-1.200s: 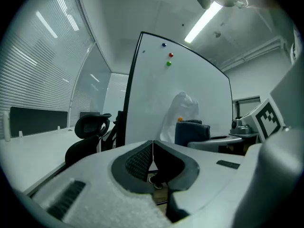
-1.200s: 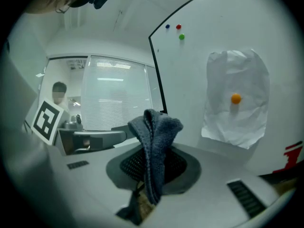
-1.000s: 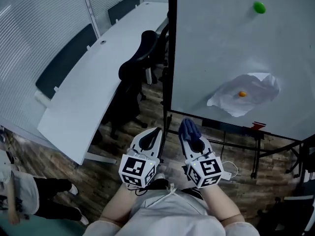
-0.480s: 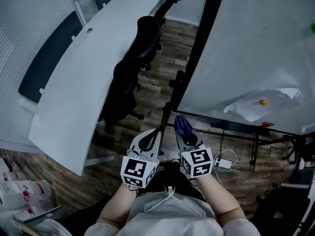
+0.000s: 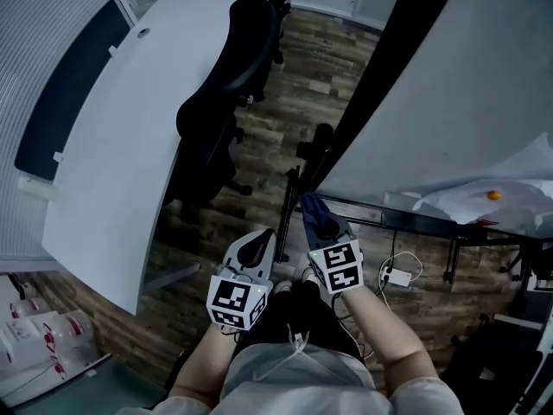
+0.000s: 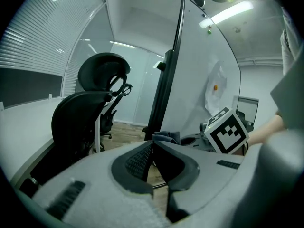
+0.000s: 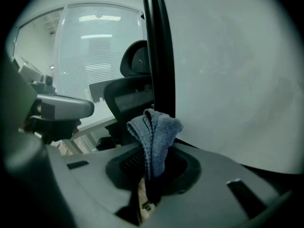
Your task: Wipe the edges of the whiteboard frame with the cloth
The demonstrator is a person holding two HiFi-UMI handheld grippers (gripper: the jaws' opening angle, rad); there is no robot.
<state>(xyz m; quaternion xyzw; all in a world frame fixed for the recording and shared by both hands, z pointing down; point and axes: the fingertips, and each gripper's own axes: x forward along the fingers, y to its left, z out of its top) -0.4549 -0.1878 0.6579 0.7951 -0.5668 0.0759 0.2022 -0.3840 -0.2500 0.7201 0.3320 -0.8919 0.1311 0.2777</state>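
Observation:
The whiteboard (image 5: 484,85) stands at the right, and its black frame edge (image 5: 380,85) runs diagonally down to the lower left corner. My right gripper (image 5: 316,217) is shut on a folded blue cloth (image 5: 311,207) just below that corner. In the right gripper view the cloth (image 7: 154,132) sticks up from the jaws, close in front of the black frame (image 7: 159,51); whether they touch is unclear. My left gripper (image 5: 262,239) hangs beside it to the left, shut with nothing in it. In the left gripper view its jaws (image 6: 152,145) meet, with the frame (image 6: 166,80) beyond.
A black office chair (image 5: 225,85) stands left of the frame, beside a long white table (image 5: 112,145). A crumpled paper under an orange magnet (image 5: 493,195) hangs on the board. A power strip (image 5: 393,277) and cables lie on the wooden floor under the board's tray (image 5: 423,223).
The view has tipped further down and the board has slid toward the upper right. Both grippers stay close together, with the cloth now near the frame's lower left corner.

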